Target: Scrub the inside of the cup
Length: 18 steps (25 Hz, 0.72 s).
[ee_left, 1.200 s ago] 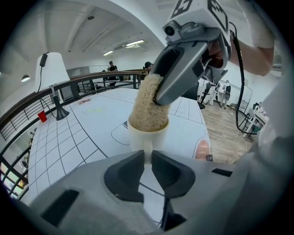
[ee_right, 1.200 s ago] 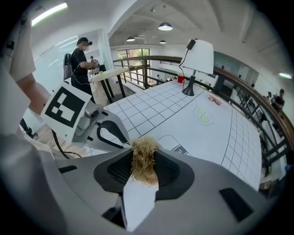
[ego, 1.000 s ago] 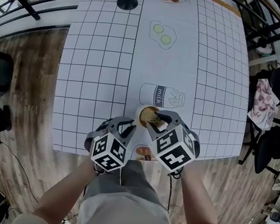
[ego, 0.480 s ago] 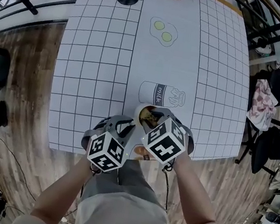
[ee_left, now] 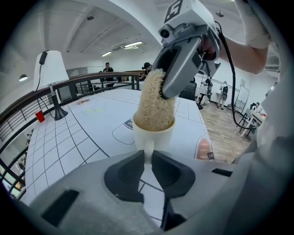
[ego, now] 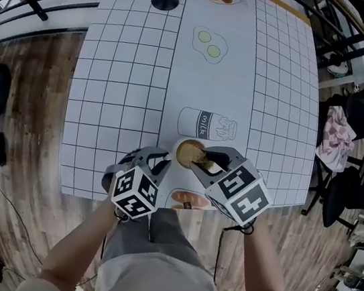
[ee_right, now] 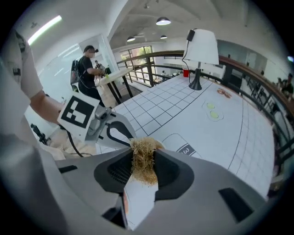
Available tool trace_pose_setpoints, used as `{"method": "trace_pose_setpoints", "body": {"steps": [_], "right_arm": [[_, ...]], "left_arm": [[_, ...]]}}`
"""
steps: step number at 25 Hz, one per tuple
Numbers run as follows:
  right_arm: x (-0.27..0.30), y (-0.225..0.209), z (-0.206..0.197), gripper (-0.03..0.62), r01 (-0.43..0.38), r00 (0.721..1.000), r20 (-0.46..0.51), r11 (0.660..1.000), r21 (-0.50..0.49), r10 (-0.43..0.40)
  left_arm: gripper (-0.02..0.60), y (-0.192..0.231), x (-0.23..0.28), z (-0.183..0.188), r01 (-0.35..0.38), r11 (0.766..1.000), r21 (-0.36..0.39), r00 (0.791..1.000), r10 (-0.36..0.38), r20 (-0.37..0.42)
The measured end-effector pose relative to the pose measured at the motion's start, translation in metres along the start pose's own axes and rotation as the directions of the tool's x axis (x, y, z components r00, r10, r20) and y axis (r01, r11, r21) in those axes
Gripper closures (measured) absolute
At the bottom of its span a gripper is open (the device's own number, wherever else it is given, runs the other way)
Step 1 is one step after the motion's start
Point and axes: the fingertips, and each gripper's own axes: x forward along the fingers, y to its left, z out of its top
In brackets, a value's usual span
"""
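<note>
- At the near edge of the gridded table [ego: 133,66], just below the printed milk carton [ego: 205,124]: white cup [ee_left: 153,135], upright.
- Left gripper [ee_left: 148,158]: jaws clenched on the cup's handle.
- Right gripper [ee_right: 143,167]: jaws clamped on a tan fibrous scrubber [ee_left: 154,108].
- Scrubber's lower end sits inside the cup, filling its mouth.

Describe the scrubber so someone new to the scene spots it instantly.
On the white gridded table, go to the near edge by the printed milk carton and the white cup there. The scrubber is the tan fibrous wad stuffed in that cup, pinched in the jaws of the right gripper; nothing nearby is fuzzy.
</note>
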Motion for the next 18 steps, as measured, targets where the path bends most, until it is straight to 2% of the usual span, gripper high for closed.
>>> {"method": "trace_pose_setpoints", "body": {"steps": [4,7,10,14,18], "right_arm": [[0.011,-0.002,-0.005,0.476,0.093,0.990,-0.087,0.979,-0.183,-0.110],[0.026,-0.004,-0.009,0.474,0.127,0.981,-0.110,0.961,-0.244,-0.157],[0.043,-0.002,-0.020,0.474,0.114,0.975,-0.152,0.954,-0.276,-0.160],[0.057,-0.005,-0.026,0.481,0.077,0.986,-0.134,0.980,-0.182,-0.102],[0.052,-0.002,-0.027,0.480,-0.084,0.992,-0.097,0.996,-0.013,0.083]], "left_arm": [[0.520,-0.001,-0.001,0.000,-0.023,1.000,0.021,1.000,0.022,0.012],[0.520,0.000,0.000,0.002,-0.027,0.999,0.020,0.999,0.027,0.025],[0.520,-0.001,0.000,0.002,-0.018,1.000,0.018,0.999,0.017,0.035],[0.520,-0.003,0.000,0.002,-0.003,1.000,0.007,0.999,0.003,0.043],[0.520,-0.004,0.001,0.006,0.024,1.000,-0.015,0.999,-0.023,0.044]]}}
